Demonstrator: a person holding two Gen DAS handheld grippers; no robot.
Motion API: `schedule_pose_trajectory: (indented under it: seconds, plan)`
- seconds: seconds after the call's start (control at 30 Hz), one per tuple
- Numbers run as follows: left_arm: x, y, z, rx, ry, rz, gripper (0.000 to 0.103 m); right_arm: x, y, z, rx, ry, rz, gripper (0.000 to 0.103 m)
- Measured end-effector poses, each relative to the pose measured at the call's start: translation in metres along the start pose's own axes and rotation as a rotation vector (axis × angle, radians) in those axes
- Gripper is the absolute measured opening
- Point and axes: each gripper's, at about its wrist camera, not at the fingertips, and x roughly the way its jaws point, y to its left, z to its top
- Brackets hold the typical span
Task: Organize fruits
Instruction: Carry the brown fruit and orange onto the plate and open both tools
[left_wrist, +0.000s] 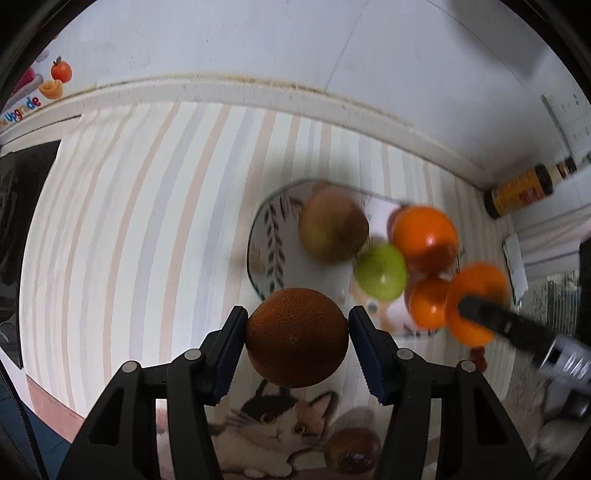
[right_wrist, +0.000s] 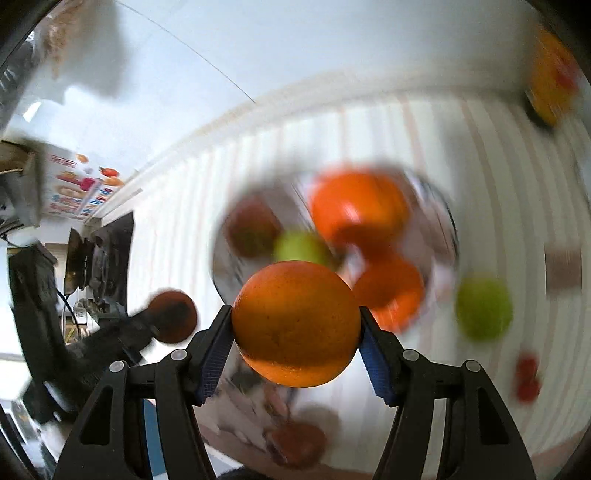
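Note:
My left gripper (left_wrist: 297, 334) is shut on a dark orange (left_wrist: 297, 338) and holds it above the striped cloth, just short of the leaf-patterned plate (left_wrist: 266, 236). The plate holds a brownish apple (left_wrist: 332, 229), a green apple (left_wrist: 380, 271) and two oranges (left_wrist: 424, 236). My right gripper (right_wrist: 295, 325) is shut on a bright orange (right_wrist: 297, 323) and holds it over the near rim of the plate (right_wrist: 221, 273); it shows in the left wrist view (left_wrist: 476, 302) at the plate's right edge. The right wrist view is blurred.
A green apple (right_wrist: 484, 308) and small red fruits (right_wrist: 528, 376) lie on the cloth right of the plate. A dark reddish fruit (left_wrist: 352, 450) lies on the cat picture. A yellow-labelled bottle (left_wrist: 524, 190) lies near the wall. A fruit-printed box (left_wrist: 40, 92) stands at far left.

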Motion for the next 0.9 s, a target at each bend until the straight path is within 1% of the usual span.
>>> schedule_pose_trajectory:
  seconds: [0.1,0.17,0.23,0.3,0.33,0.4,0.43,0.57,0.6,0.63,0.67,0.7,0.73,0.8,0.9]
  plan:
    - [0.016,0.0,0.01,-0.029,0.009,0.011,0.054,0.021,0.023,0.043,-0.079,0.028,-0.05,0.067]
    - [0.028,0.003,0.015,-0.048,0.028,0.017,0.054,0.033,0.032,0.069,-0.126,0.065,-0.088,0.067]
    - [0.04,0.004,0.017,-0.064,0.049,0.021,0.054,0.054,0.042,0.09,-0.169,0.107,-0.135,0.067]
    - [0.048,0.005,0.019,-0.085,0.07,0.019,0.054,0.07,0.044,0.101,-0.213,0.146,-0.183,0.067]
    - [0.051,0.006,0.018,-0.093,0.08,0.015,0.055,0.073,0.037,0.099,-0.224,0.158,-0.195,0.067]
    - [0.057,0.007,0.019,-0.104,0.095,0.013,0.055,0.082,0.037,0.103,-0.239,0.188,-0.217,0.067]
    - [0.059,0.007,0.019,-0.109,0.1,0.014,0.055,0.083,0.03,0.1,-0.242,0.199,-0.221,0.067]
    - [0.067,0.011,0.018,-0.135,0.128,0.019,0.055,0.097,0.028,0.105,-0.234,0.233,-0.236,0.068]
    - [0.068,0.012,0.019,-0.145,0.132,0.009,0.055,0.099,0.026,0.107,-0.221,0.248,-0.236,0.069]
    - [0.067,0.013,0.019,-0.159,0.132,-0.007,0.055,0.101,0.024,0.109,-0.211,0.258,-0.233,0.074]
    - [0.066,0.014,0.019,-0.168,0.126,-0.012,0.057,0.101,0.022,0.111,-0.201,0.259,-0.227,0.082]
    - [0.064,0.014,0.021,-0.169,0.117,-0.012,0.065,0.099,0.022,0.113,-0.199,0.255,-0.228,0.085]
    - [0.062,0.012,0.022,-0.161,0.11,-0.01,0.077,0.099,0.022,0.112,-0.199,0.252,-0.231,0.087]
    - [0.057,0.01,0.022,-0.152,0.1,-0.013,0.086,0.095,0.021,0.112,-0.191,0.249,-0.225,0.087]
    - [0.052,0.009,0.022,-0.144,0.093,-0.003,0.087,0.087,0.018,0.111,-0.17,0.241,-0.21,0.088]
